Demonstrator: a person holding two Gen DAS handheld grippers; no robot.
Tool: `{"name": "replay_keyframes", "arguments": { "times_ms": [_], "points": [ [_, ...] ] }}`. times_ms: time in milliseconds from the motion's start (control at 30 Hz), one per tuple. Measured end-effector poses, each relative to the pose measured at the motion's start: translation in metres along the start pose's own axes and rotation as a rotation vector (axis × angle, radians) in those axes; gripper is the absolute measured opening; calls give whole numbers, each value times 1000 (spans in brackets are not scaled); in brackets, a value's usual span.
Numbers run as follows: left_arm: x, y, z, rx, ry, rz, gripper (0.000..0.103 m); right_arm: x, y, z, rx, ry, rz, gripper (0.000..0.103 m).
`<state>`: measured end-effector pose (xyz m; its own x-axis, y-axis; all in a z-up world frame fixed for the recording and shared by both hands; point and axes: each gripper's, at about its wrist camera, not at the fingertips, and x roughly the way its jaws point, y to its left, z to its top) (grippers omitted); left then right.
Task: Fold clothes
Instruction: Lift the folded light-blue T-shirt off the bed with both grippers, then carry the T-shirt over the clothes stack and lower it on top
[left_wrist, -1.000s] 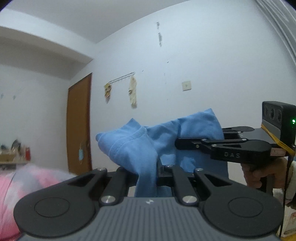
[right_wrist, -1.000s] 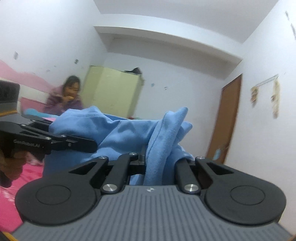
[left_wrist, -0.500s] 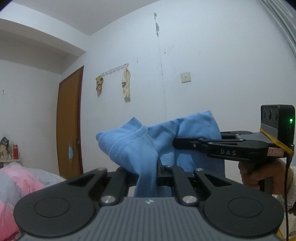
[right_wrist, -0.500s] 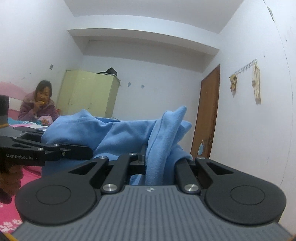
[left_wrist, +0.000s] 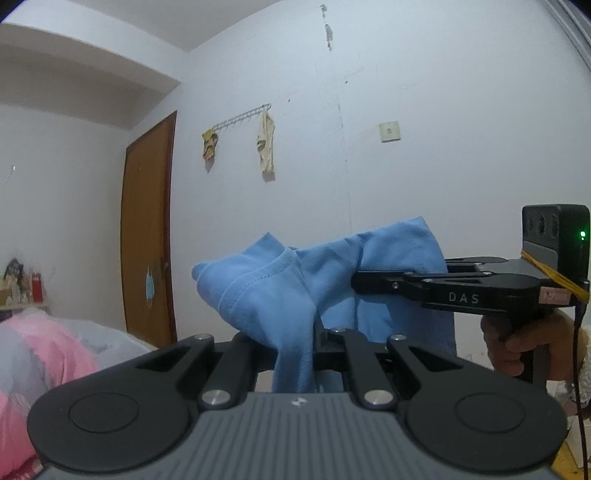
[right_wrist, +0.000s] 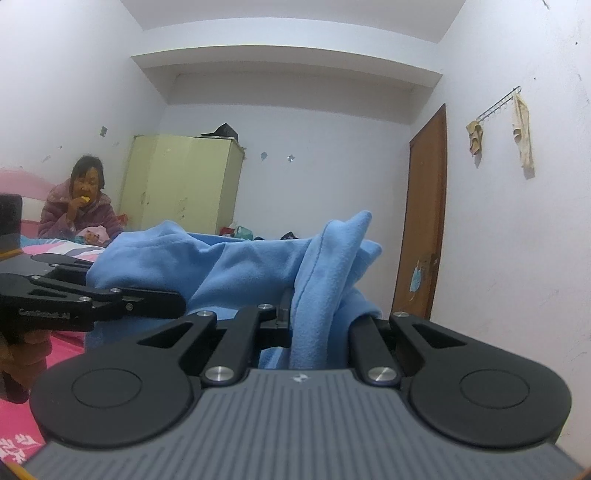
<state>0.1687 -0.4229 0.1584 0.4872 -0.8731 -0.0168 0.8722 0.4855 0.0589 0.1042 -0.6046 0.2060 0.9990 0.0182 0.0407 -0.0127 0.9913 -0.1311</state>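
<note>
both hand-held grippers (left_wrist: 314, 332) (right_wrist: 295, 317) clamped on blue garment (left_wrist: 266, 291), brown door (left_wrist: 147, 229) behind

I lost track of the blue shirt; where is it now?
The blue shirt hangs mid-air, centre of both wrist views, stretched between the left gripper and right gripper.

A brown door (left_wrist: 147, 232) is seen in the white wall, a blue mask (left_wrist: 150, 288) hung on it. A hook rail (left_wrist: 242, 116) carries two yellowish cloths. A wall switch (left_wrist: 389, 132) is mounted further right. A green wardrobe (right_wrist: 181, 188) is stood in the corner; a person (right_wrist: 79, 206) is seated on a pink bed (right_wrist: 22, 325).
</note>
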Motion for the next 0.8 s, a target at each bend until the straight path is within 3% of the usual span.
{"name": "replay_keyframes", "arguments": {
  "times_ms": [267,600,700,800],
  "points": [
    [39,56,-25,-112,121,-9,11,42,-15,-26,26,93,80,7],
    [94,111,-83,-179,251,82,12,124,-18,-74,67,235,190,7],
    [110,120,-103,-152,291,124,22,149,-18,-95,85,287,193,8],
    [123,132,-122,-182,341,174,37,180,-22,-117,120,431,180,15]
  ]
}}
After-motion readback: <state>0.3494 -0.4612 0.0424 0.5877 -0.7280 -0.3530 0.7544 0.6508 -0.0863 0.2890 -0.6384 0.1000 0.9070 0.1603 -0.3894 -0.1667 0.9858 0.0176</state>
